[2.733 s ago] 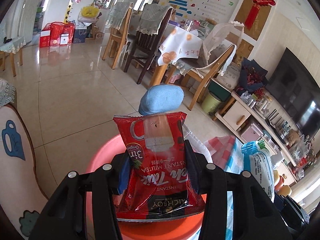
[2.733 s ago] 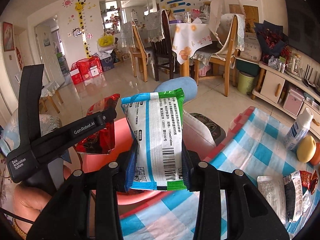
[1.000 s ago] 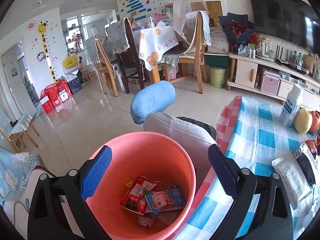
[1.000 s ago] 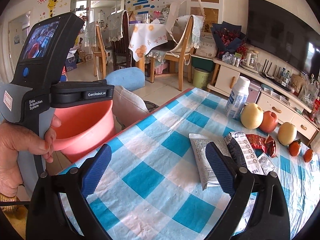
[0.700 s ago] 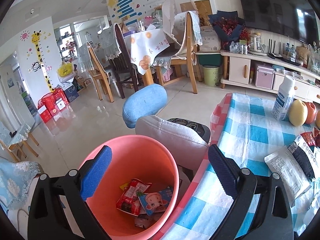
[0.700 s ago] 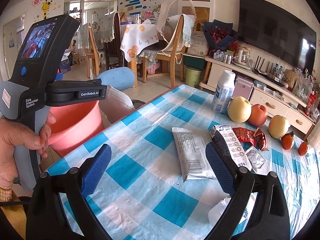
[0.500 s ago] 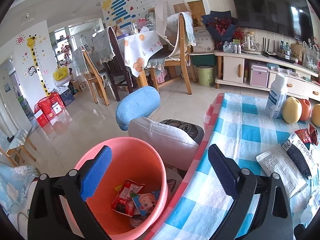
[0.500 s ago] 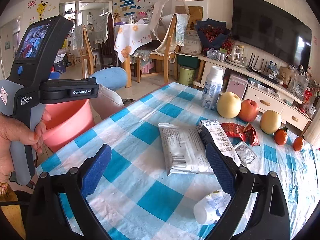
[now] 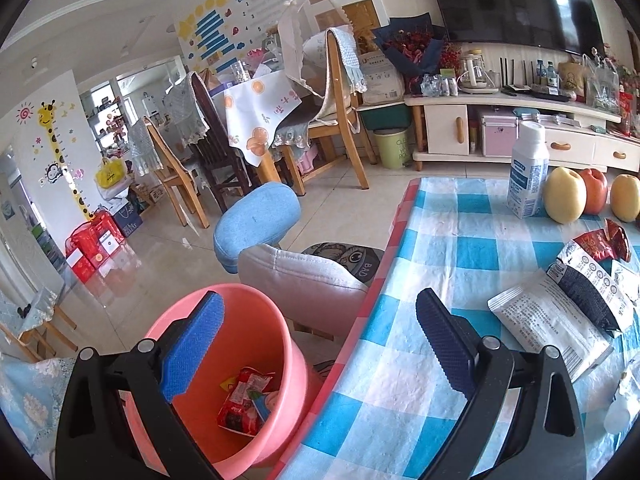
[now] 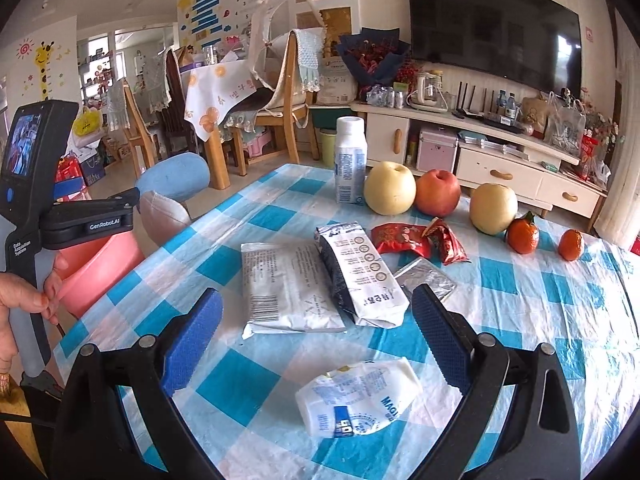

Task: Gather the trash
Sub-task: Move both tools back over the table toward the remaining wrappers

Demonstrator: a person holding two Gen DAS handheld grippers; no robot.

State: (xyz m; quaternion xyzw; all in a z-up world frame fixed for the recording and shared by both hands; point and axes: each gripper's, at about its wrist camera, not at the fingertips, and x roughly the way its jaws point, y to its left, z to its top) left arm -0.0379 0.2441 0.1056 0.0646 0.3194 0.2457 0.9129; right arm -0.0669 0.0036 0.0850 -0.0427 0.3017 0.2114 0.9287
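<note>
The checked worktop (image 10: 520, 292) carries the remaining wrappers, beside the pink bin (image 9: 276, 344). Both the left hand-held gripper (image 9: 316, 344) and right hand-held gripper (image 10: 316, 340) gape empty. The crushed white bottle (image 10: 356, 398) is rounded and slick, so it may well squirt from closing pads.

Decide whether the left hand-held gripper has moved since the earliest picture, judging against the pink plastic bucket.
Yes. The left hand-held gripper has swung right, off the pink plastic bucket, toward the blue checked tablecloth.
</note>
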